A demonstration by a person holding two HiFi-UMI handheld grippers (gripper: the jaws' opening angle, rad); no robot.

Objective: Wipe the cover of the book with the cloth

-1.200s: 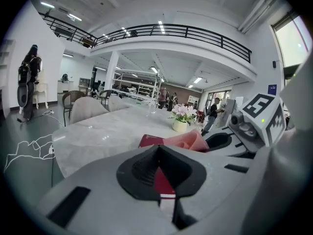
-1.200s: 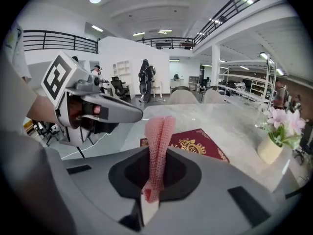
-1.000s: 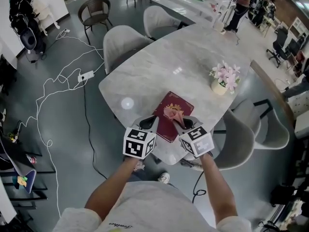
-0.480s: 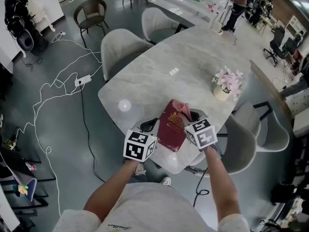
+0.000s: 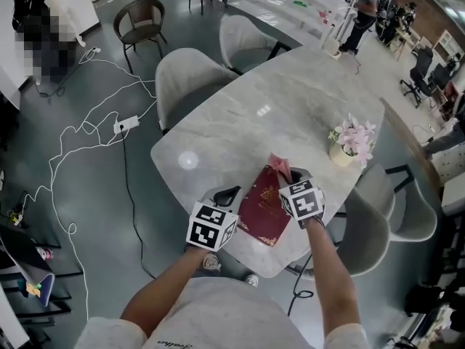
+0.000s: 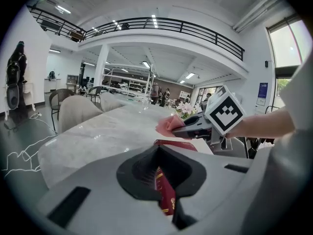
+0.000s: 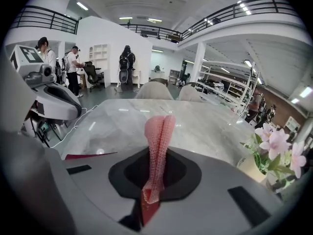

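— Near the front rim of the bench [image 5: 276, 100] sits the dark red book [image 5: 265, 208], slantwise, gold emblem facing up.

— And the left tongs [image 5: 227, 193] have got it! The left gripper view shows a gold-printed edge of the book running straight into the slot, and the tongs are pressed together on it.

— Over on the other side, the right tongs [image 5: 290, 174] are nipped onto the pink cloth [image 5: 279, 164]. The right gripper view shows a dimpled fold standing up out of them.

— Where's the cloth against the book?

— Right at the book's far end, by the top corner. Whether it's actually pressing on the cover can't be told from up here.

— Each marker cube [image 5: 211, 227] shows clearly, with a bare forearm [image 5: 171, 289] behind it.

— Going wider, a pot of pink flowers [image 5: 350, 144] stands off to the right on the bench, well apart from the book.

— There are grey chairs [image 5: 185, 75] at the far left side and another at the right.

— Down on the grey floor [image 5: 87, 195], a white power strip [image 5: 125, 124] lies among loose white cables [image 5: 69, 144].

— And a person [image 5: 361, 13] is standing way back in the hall.
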